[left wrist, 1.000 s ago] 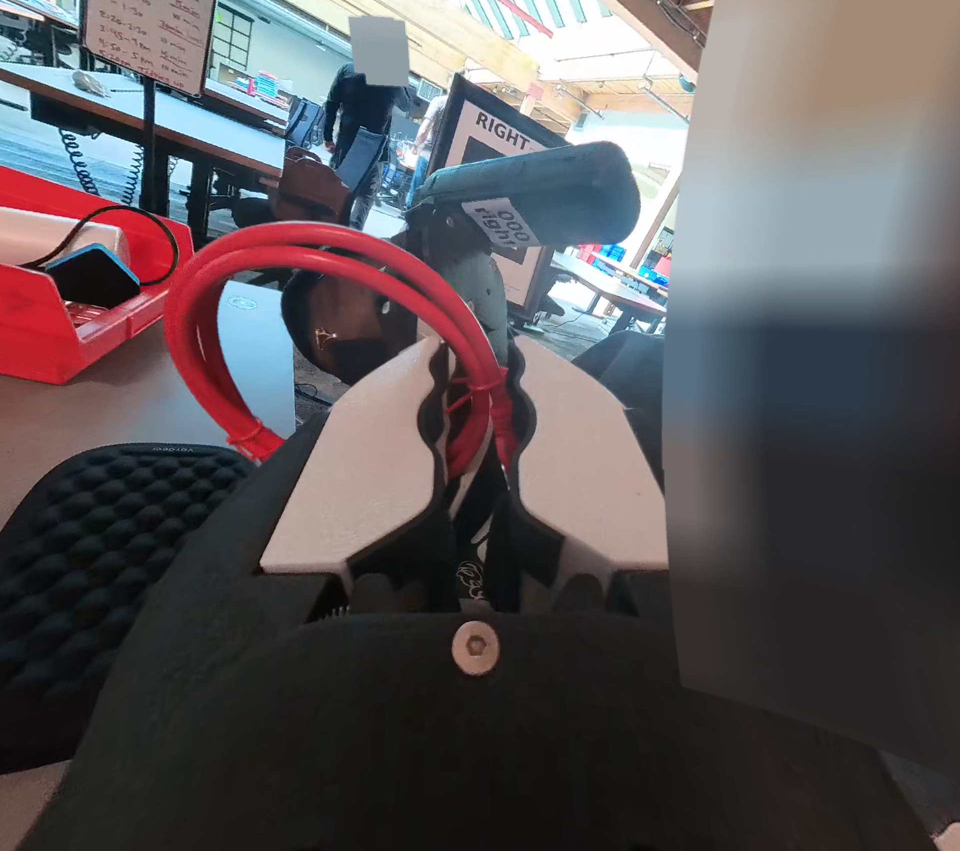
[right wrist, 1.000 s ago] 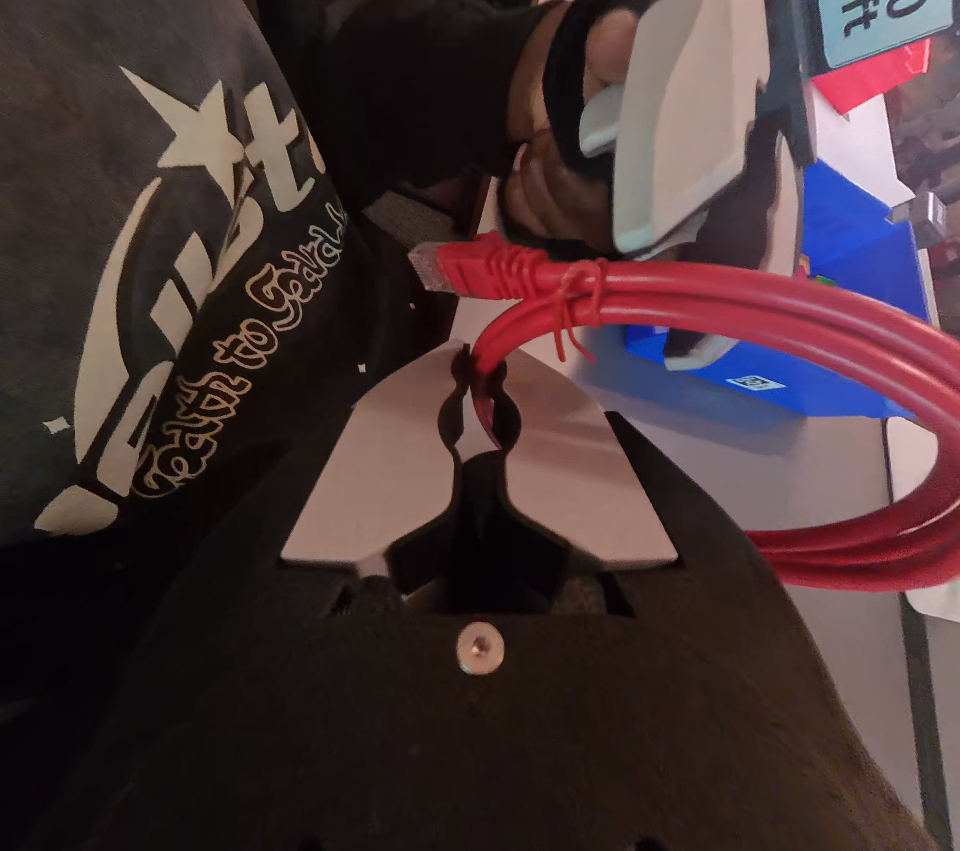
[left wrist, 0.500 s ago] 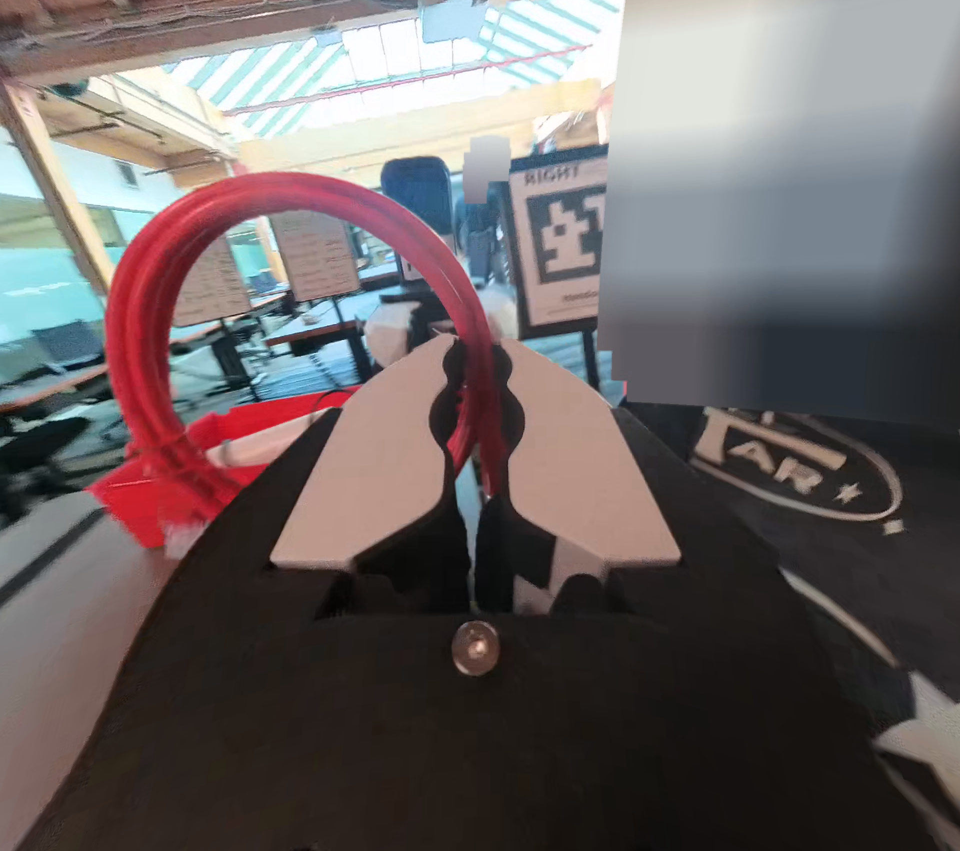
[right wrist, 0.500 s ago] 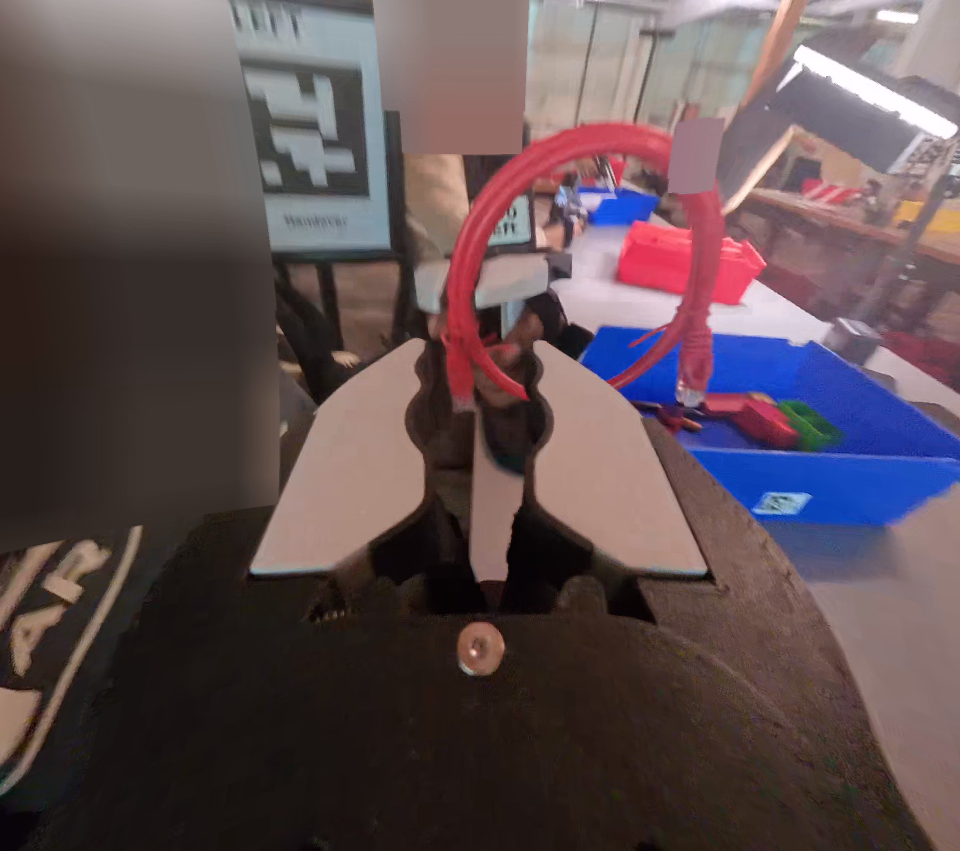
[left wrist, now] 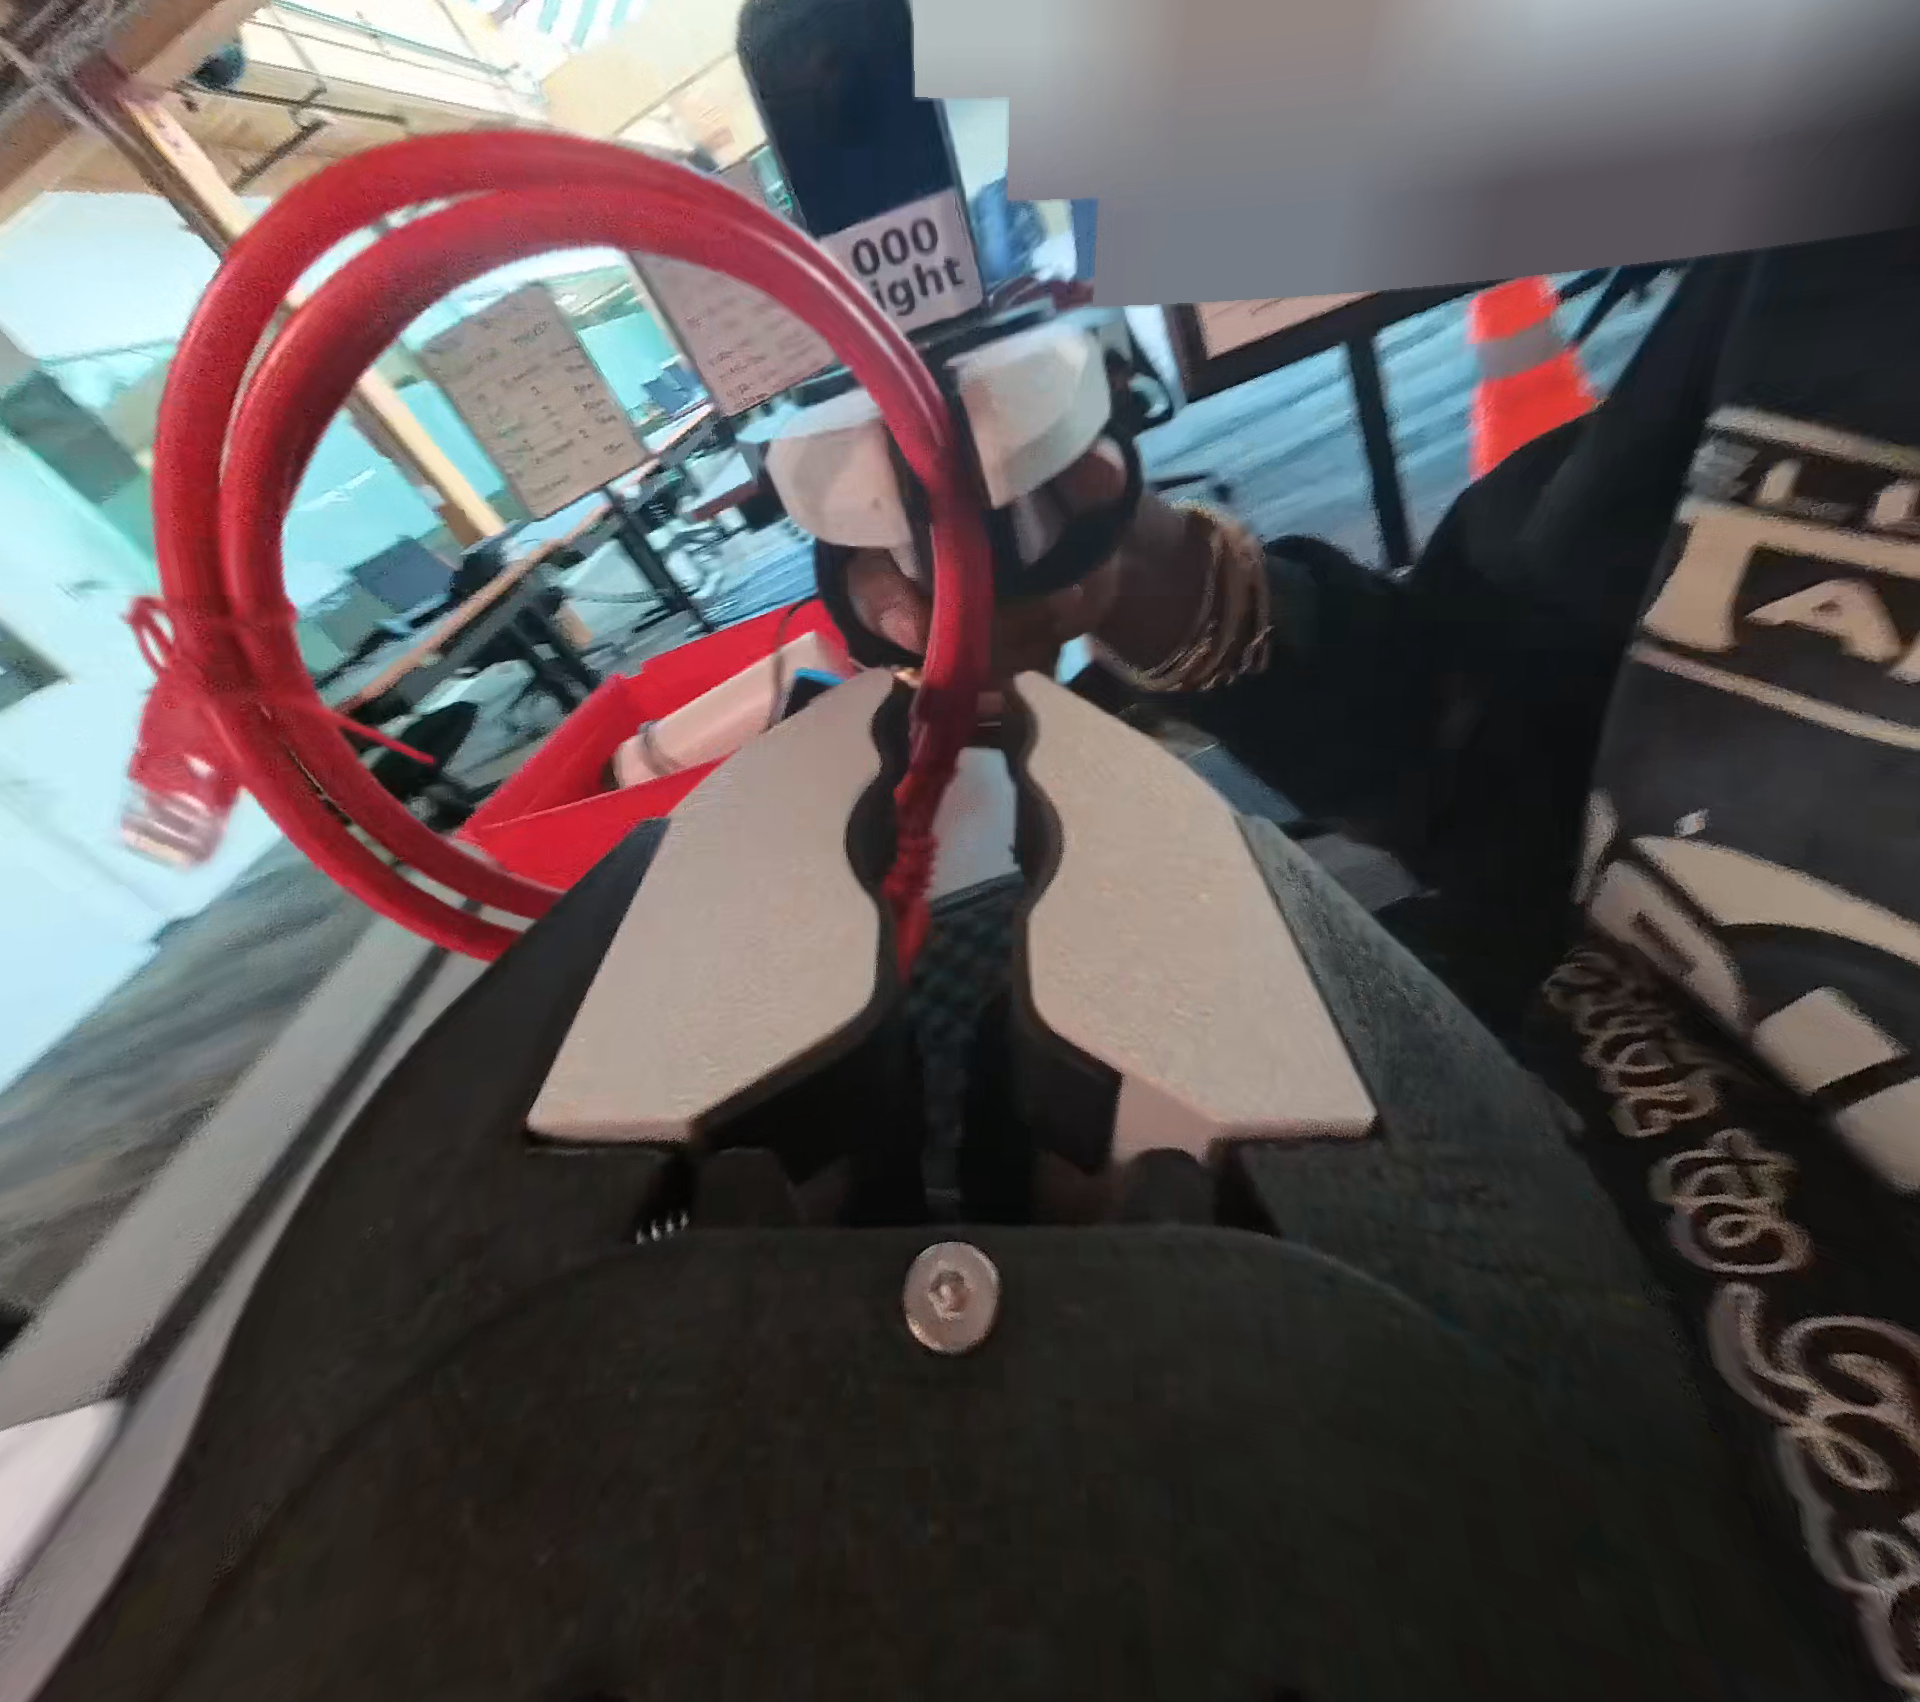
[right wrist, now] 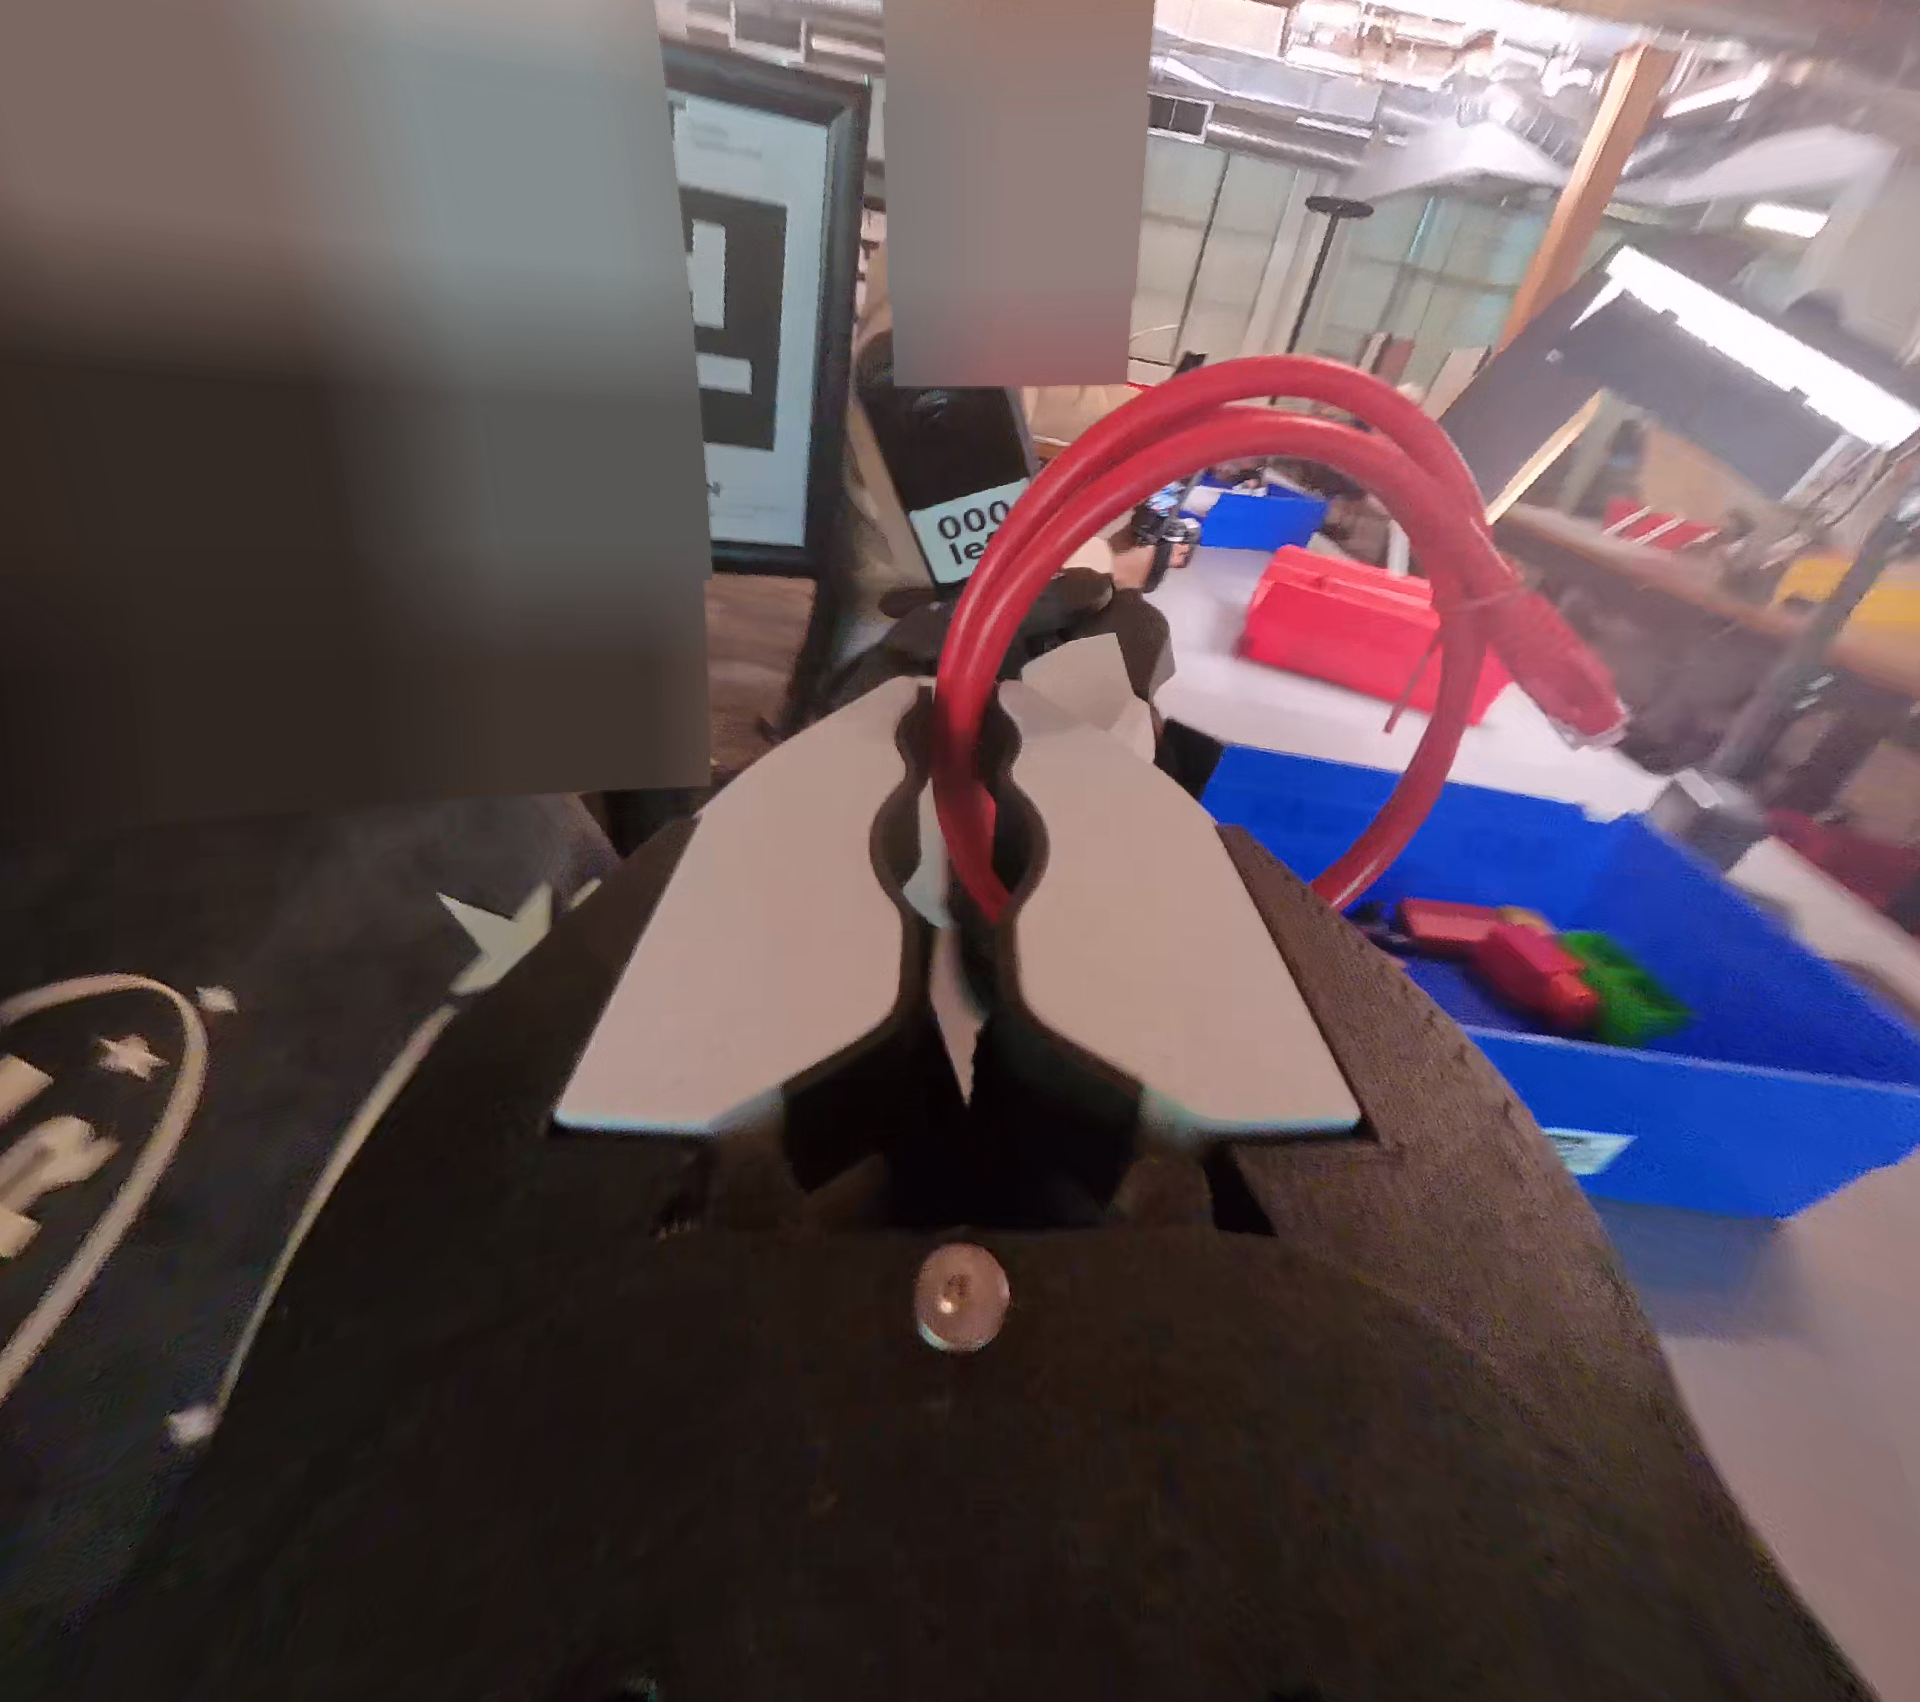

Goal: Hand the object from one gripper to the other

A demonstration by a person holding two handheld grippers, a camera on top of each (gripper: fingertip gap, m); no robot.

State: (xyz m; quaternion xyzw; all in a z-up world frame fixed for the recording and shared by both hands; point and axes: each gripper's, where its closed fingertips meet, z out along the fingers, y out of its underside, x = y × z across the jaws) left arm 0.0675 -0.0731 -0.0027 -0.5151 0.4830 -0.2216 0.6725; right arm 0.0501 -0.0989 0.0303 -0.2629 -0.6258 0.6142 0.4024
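**Item: red cable** [left wrist: 499, 166]. It is coiled and tied in a loop, and you hold it upright in the air between your two grippers.

- **Left gripper** [left wrist: 951, 686]: its jaws stand apart. One strand of the cable runs down between them with a gap on both sides, so it is not clamped.
- **Right gripper** [right wrist: 961, 702]: its jaws are closed on the cable's near side and pinch two strands. It faces the left gripper across the cable.
- **Plug** [right wrist: 1558, 665]: it hangs from the cable's far side, away from both grippers.
- **Your hand** [left wrist: 1101, 603]: it is behind the cable, wrapped around the right gripper's handle.
- **Blue bin** [right wrist: 1714, 1102]: it sits on the table below the cable and holds red and green blocks [right wrist: 1621, 998].
- **Red bin** [right wrist: 1351, 624]: seen through the cable's loop, farther back.
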